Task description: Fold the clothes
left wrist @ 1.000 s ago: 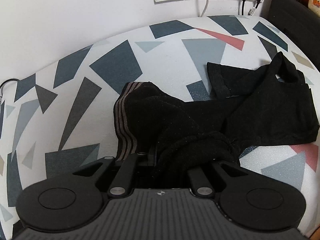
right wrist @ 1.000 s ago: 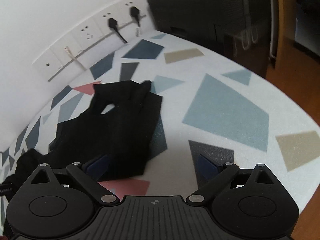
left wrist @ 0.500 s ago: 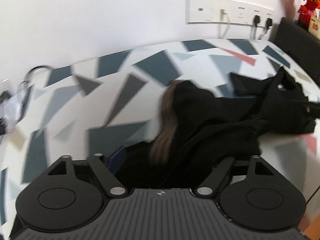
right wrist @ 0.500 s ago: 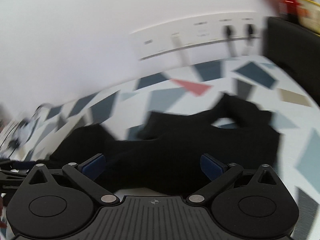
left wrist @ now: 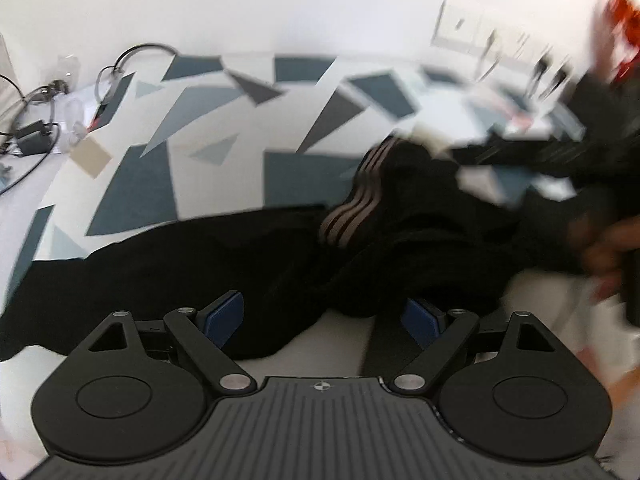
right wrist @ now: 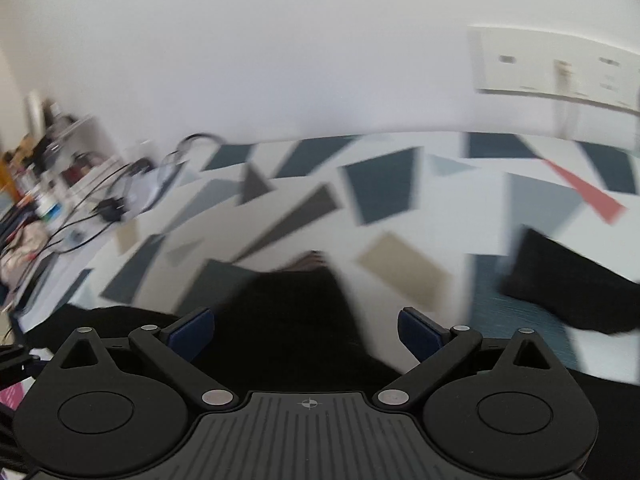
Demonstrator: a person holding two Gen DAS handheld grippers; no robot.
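Observation:
A crumpled black garment (left wrist: 200, 256) with a brown striped band (left wrist: 348, 216) lies stretched across the patterned tabletop (left wrist: 200, 128). My left gripper (left wrist: 322, 314) hovers at its near edge. Its jaws are opening, the blue pads (left wrist: 224, 312) wide apart, and black cloth lies between and under them without being pinched. In the right wrist view the same black garment (right wrist: 296, 308) lies under my right gripper (right wrist: 306, 326), which stands open, its pads clear of the cloth. Another black garment (right wrist: 560, 284) rests at the right. Both views are motion-blurred.
A person's hand (left wrist: 608, 248) shows blurred at the right edge of the left wrist view. Cables and a charger (left wrist: 36, 120) lie at the table's far left, beside cluttered shelves (right wrist: 48, 184). Wall sockets (right wrist: 552, 68) sit behind the tabletop (right wrist: 380, 184).
The left gripper, shut on the black cloth a second ago, has opened and let it go. Both grippers have swung left along the table, and the garment now lies stretched out leftward.

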